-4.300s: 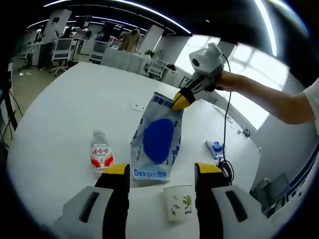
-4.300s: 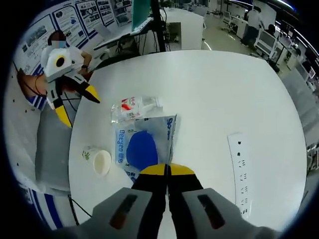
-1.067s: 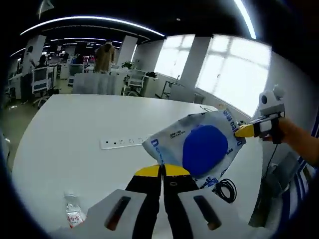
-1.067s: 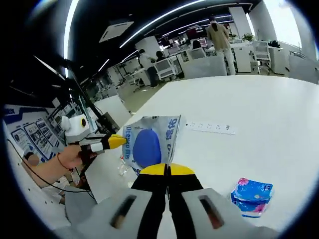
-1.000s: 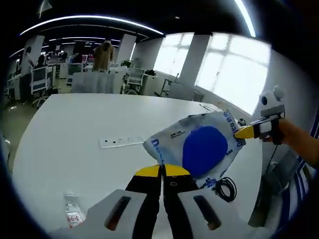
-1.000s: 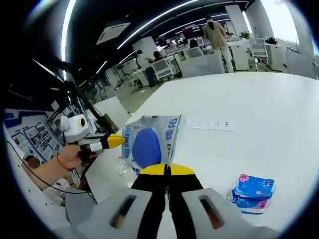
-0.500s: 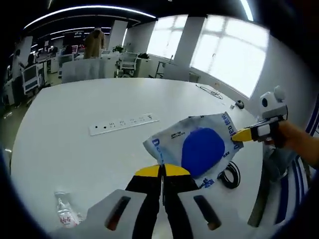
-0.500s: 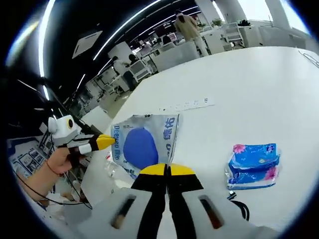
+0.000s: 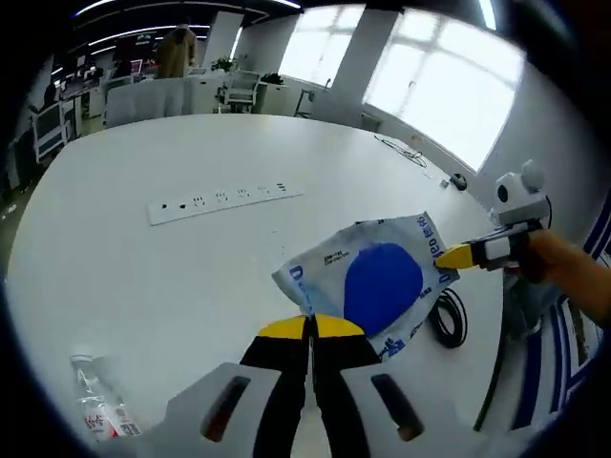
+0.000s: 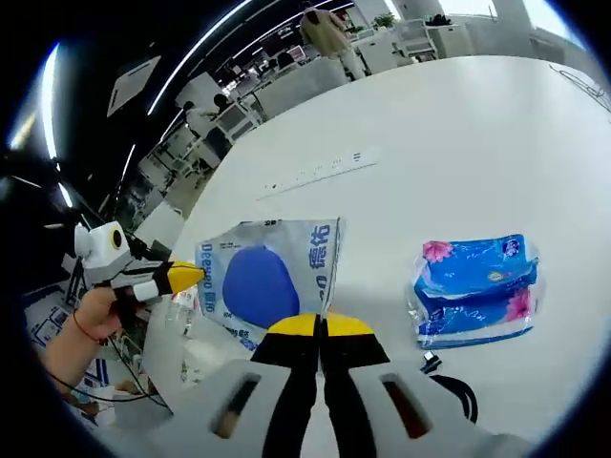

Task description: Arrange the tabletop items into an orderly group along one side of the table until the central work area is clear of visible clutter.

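Left gripper (image 9: pixel 310 329) pinches one end of bag (image 9: pixel 368 286); right gripper (image 10: pixel 323 329) pinches opposite end. Bag hangs stretched between your hands, above table (image 9: pixel 143 277). Tissue pack (image 10: pixel 474 286) lies just right of right gripper, cable (image 9: pixel 447 317) under bag's right end. Open room past power strip (image 9: pixel 224 197); bottle (image 9: pixel 100 410) near left edge.

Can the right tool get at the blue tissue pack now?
Probably not yet. The right tool is shut on the blue-and-white bag, as is the left tool. The tissue pack lies uncovered on the table beside it.
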`<move>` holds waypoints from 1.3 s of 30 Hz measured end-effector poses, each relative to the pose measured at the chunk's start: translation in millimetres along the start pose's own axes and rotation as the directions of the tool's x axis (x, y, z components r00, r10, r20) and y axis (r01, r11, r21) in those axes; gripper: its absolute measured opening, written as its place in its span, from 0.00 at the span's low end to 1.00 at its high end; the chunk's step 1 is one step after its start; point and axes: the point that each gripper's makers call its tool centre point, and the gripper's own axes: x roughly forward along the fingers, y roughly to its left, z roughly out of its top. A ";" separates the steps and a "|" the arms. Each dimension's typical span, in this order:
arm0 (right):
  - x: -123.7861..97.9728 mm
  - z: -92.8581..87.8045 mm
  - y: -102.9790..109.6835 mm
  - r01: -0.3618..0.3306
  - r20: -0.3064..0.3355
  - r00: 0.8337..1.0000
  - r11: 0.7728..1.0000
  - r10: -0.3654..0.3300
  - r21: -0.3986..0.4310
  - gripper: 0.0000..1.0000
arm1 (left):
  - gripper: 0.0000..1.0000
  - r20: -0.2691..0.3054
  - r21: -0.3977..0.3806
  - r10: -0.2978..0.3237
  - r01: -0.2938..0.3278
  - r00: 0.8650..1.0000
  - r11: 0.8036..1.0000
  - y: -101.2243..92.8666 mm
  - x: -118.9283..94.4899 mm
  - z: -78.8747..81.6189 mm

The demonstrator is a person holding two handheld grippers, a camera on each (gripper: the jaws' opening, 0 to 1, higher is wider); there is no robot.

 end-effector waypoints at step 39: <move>48.2 -15.2 -54.2 0.160 -0.094 0.984 0.985 -0.154 0.060 0.00 | 0.00 -0.083 -0.119 -0.047 0.037 0.995 0.992 14.2 54.0 -29.0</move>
